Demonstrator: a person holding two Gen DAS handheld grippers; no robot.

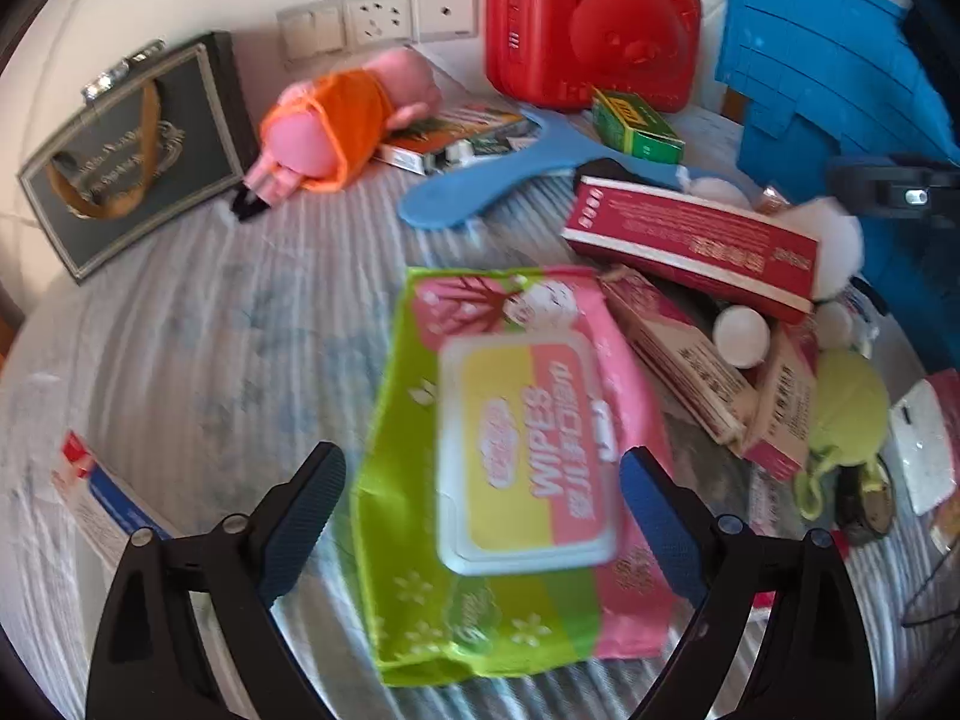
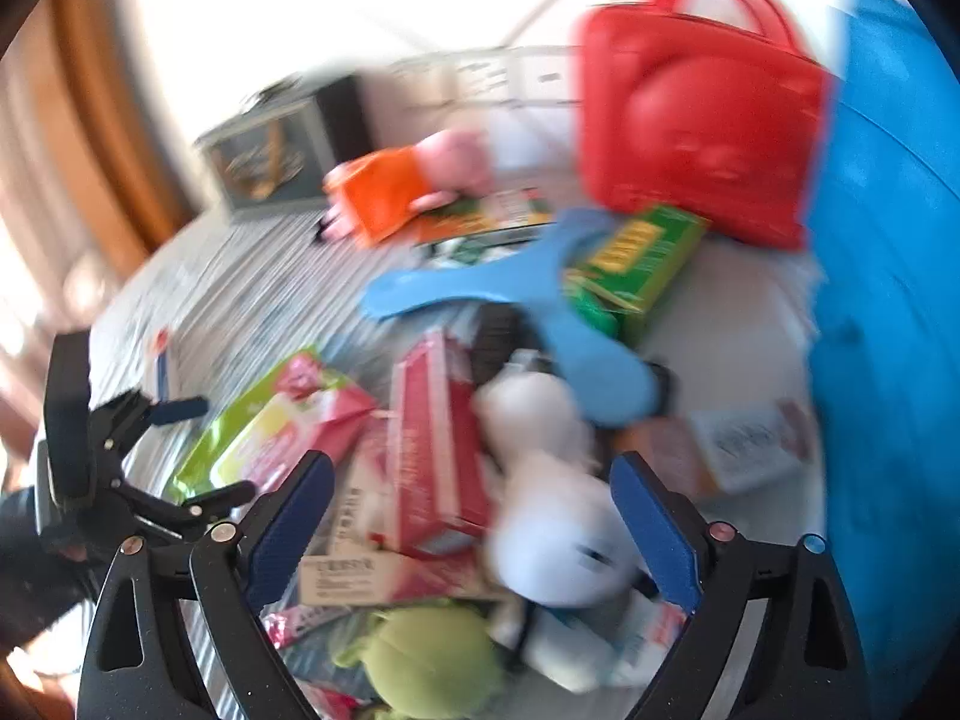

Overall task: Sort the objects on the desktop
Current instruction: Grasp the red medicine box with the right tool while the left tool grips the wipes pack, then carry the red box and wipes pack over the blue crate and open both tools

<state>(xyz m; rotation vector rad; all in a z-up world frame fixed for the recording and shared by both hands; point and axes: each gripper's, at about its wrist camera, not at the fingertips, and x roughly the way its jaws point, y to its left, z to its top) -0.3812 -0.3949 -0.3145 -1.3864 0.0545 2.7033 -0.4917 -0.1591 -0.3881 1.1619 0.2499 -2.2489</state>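
Note:
My left gripper [image 1: 483, 480] is open, its jaws on either side of a green and pink wipes pack [image 1: 510, 468] lying on the striped cloth; contact is unclear. The pack also shows in the right wrist view [image 2: 276, 426], with the left gripper [image 2: 198, 450] beside it. My right gripper [image 2: 471, 492] is open above a pile: a white plush toy [image 2: 558, 528], a red box [image 2: 432, 438] and a green plush [image 2: 432, 654]. The right wrist view is blurred.
A red bear-face case [image 1: 591, 30], a blue crate [image 1: 840, 78], a pink plush in orange [image 1: 336, 120], a blue paddle [image 1: 510, 180], a green box [image 1: 636, 123] and a dark gift box [image 1: 138, 144] stand at the back. A small carton [image 1: 102, 498] lies at left.

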